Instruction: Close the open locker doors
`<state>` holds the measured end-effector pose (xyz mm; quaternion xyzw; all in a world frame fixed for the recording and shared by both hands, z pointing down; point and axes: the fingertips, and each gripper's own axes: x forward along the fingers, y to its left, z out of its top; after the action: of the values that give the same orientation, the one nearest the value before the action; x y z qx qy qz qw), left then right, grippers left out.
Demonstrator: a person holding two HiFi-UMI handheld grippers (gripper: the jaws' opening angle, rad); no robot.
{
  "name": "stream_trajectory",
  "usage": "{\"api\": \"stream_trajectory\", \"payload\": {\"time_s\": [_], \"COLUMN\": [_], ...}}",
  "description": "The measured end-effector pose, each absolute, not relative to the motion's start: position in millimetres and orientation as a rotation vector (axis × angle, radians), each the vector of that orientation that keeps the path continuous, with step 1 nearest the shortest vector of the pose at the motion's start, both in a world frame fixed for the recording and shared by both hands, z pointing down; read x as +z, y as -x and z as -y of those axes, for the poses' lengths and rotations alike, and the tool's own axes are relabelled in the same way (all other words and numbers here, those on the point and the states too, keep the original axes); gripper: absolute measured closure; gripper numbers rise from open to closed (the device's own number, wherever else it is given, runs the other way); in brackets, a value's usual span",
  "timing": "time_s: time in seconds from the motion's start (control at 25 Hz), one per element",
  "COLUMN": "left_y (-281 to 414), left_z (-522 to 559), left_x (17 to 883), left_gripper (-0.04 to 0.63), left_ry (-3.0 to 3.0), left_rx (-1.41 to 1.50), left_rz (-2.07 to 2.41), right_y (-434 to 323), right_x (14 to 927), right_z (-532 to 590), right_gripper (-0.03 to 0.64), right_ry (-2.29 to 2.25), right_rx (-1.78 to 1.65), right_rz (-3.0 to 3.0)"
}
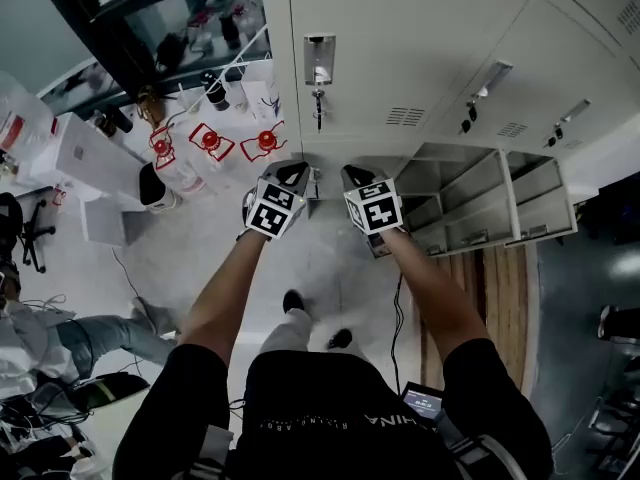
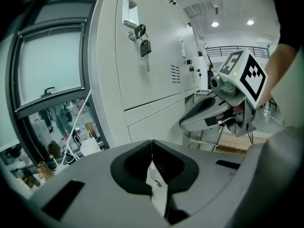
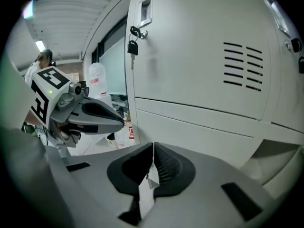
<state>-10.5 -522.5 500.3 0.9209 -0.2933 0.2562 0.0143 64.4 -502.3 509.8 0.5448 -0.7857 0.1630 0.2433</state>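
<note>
A bank of pale grey lockers (image 1: 420, 38) fills the top of the head view. The tall door on the left is closed, with keys (image 1: 318, 103) hanging from its lock. Low on the right, two locker doors (image 1: 480, 193) stand open and show shelves inside. My left gripper (image 1: 298, 175) and right gripper (image 1: 352, 176) are side by side, just in front of the lockers' base. Both are shut with nothing between the jaws, as the left gripper (image 2: 152, 148) and right gripper (image 3: 153, 151) show in their own views. The open doors lie to the right of my right gripper.
White bags with red marks (image 1: 210, 143) and bottles sit on the floor at the left, by a dark window frame (image 2: 52, 56). A person (image 1: 60, 338) is at the lower left. A wooden floor strip (image 1: 500, 298) runs under the open lockers. A cable (image 1: 395, 333) trails on the floor.
</note>
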Motion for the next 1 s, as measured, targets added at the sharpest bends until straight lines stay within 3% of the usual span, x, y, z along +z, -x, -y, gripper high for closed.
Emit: {"api": "stream_trajectory", "payload": {"time_s": [0.36, 0.68, 1.0], "left_y": [16.3, 24.2, -14.9], "left_z": [495.2, 448.7, 349.4], "left_x": [493.1, 487.2, 487.7], "left_gripper": [0.575, 0.575, 0.574], "left_ry": [-2.690, -2.722, -2.769], "left_rx": [0.569, 0.634, 0.684], "left_rz": [0.952, 0.955, 0.968], "right_y": [-52.7, -61.8, -83.4], "right_x": [480.1, 464.6, 440.5], "right_z": [478.3, 432.5, 353.0], "right_gripper": [0.583, 0.582, 0.583], "right_ry": [-1.541, -1.528, -1.497], "right_rx": [0.455, 0.450, 0.433], "right_rz": [2.187, 2.245, 2.368]}}
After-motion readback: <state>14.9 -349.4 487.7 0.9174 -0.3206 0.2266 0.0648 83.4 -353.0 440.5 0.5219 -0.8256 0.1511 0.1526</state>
